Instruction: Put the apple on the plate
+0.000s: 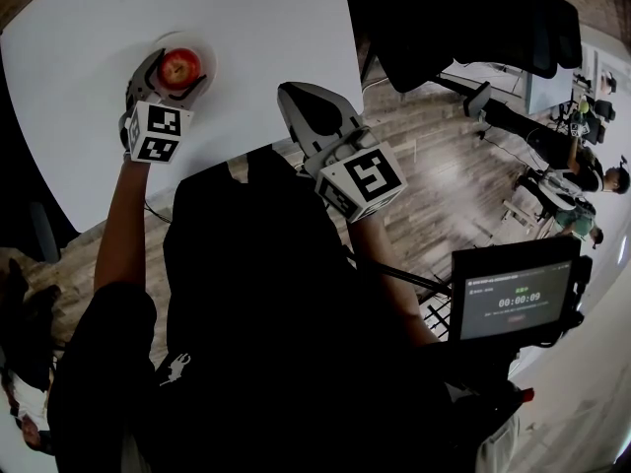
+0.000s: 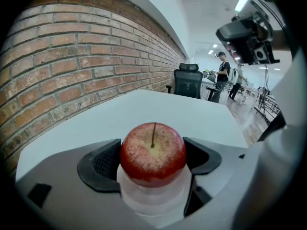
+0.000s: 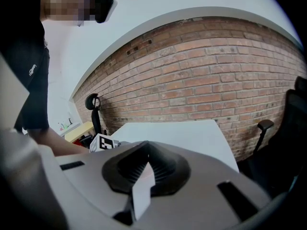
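A brick wall (image 2: 72,66) runs beside the white table (image 1: 256,28), which fills the head view from 9 to 1 o'clock. In the left gripper view a black office chair (image 2: 188,80) stands past the table's far corner, at 1 o'clock. A dark screen (image 1: 518,302) showing a row of digits sits off the table at 4 o'clock in the head view.

I hold my right tongs (image 1: 293,97) at 12 o'clock in the head view, above the table's near edge and well apart from the plate. Their own view shows the two black pads (image 3: 163,164) pressed together at the tip, gripping nothing.

My left tongs (image 1: 180,69) reach out at 10 o'clock with my arm extended. They are pinching the apple (image 1: 179,67), with a ribbed black pad (image 2: 108,159) against each side of the fruit.

The plate (image 1: 206,55), small, pale and translucent, lies on the table at 10 o'clock, directly under the apple. I cannot tell whether the fruit's underside rests on it or hangs just above. The apple is red, speckled yellow round the stem, and upright between the jaws, stem pointing up.
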### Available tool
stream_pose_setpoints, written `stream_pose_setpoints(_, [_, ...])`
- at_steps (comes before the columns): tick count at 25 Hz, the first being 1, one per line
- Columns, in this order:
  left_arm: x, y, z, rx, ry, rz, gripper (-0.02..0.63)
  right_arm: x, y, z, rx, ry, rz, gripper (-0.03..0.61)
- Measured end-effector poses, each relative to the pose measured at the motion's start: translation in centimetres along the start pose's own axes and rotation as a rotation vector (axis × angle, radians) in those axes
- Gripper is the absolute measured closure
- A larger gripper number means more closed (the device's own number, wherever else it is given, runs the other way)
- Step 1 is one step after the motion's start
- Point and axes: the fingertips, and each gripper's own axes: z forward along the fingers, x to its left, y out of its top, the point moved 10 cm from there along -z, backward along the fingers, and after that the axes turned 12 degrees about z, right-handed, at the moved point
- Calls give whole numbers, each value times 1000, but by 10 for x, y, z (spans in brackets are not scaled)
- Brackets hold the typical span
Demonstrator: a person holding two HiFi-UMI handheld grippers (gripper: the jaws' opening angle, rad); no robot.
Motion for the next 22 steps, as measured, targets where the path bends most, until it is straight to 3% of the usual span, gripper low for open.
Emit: stream_pose_setpoints(22, [1, -4, 12, -2, 8, 32, 206, -3, 2, -1, -7, -16, 9, 574])
